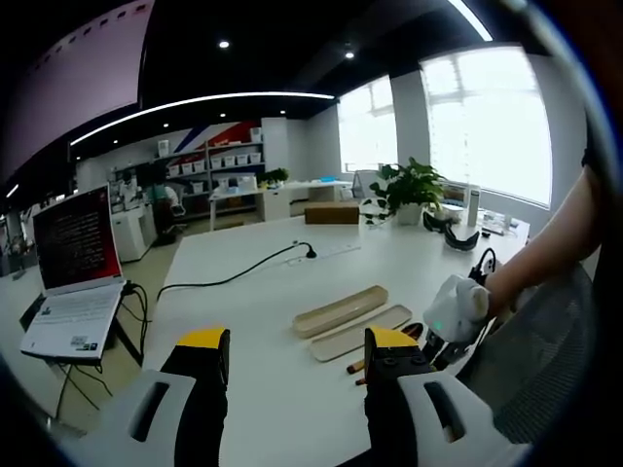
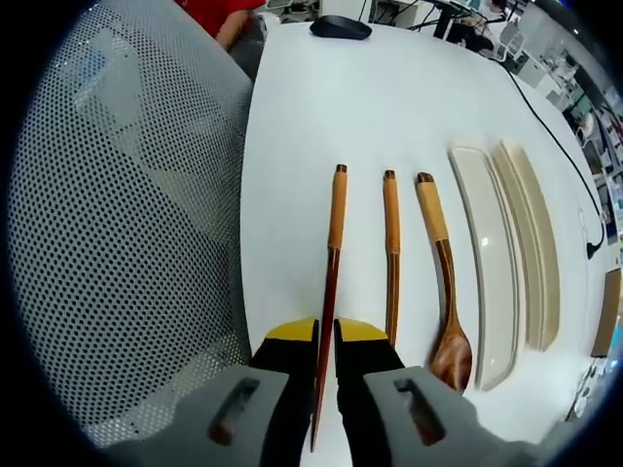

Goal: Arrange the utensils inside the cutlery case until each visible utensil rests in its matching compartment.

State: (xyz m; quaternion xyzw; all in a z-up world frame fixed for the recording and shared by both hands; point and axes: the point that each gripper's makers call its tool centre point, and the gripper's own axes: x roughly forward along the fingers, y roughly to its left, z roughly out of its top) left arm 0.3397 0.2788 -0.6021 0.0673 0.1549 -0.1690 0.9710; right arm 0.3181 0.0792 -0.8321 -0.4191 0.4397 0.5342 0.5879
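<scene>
The right gripper (image 2: 326,342) has its yellow-tipped jaws pinched onto one chopstick (image 2: 332,282), reaching low along the bench (image 2: 321,97) from its near edge beside a mesh chair back (image 2: 127,224). Next over lie the second chopstick (image 2: 391,248), the wooden spoon (image 2: 443,282), the case lid (image 2: 487,263) and the cutlery case (image 2: 535,243). The left gripper (image 1: 297,345) hovers higher with jaws spread apart and nothing between them, aimed across the bench toward a laptop (image 1: 73,282) at its far side.
</scene>
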